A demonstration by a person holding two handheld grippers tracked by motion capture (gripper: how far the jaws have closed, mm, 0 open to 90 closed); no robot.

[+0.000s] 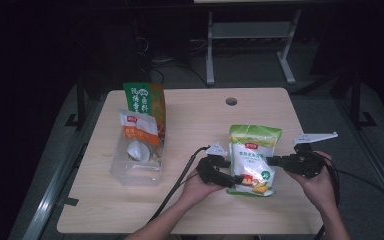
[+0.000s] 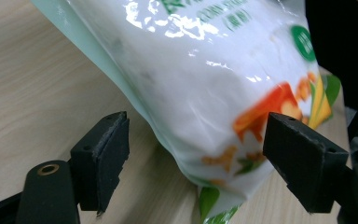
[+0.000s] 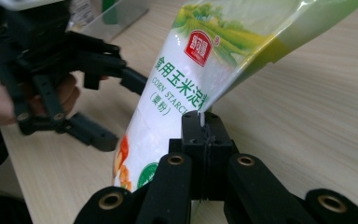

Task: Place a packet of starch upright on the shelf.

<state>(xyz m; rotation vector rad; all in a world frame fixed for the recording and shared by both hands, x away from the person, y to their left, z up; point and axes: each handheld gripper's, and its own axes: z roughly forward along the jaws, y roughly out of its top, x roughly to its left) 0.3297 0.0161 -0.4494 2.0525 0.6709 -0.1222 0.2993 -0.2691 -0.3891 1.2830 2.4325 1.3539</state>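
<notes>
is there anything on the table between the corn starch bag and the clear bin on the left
Nothing visible. Bare table lies between the corn starch bag and the clear bin, apart from the left gripper and its cable.

The white corn starch bag (image 2: 214, 88) slants across the wooden table (image 2: 37, 79), its lower corner with orange and green print lying between the left gripper (image 2: 196, 156) and its two black pads, which stand wide apart, neither one pressing on the bag

Clear plastic bin (image 1: 136, 170) with green pouch (image 1: 145, 102) and orange-labelled, perhaps white, bag (image 1: 139, 135)
</notes>
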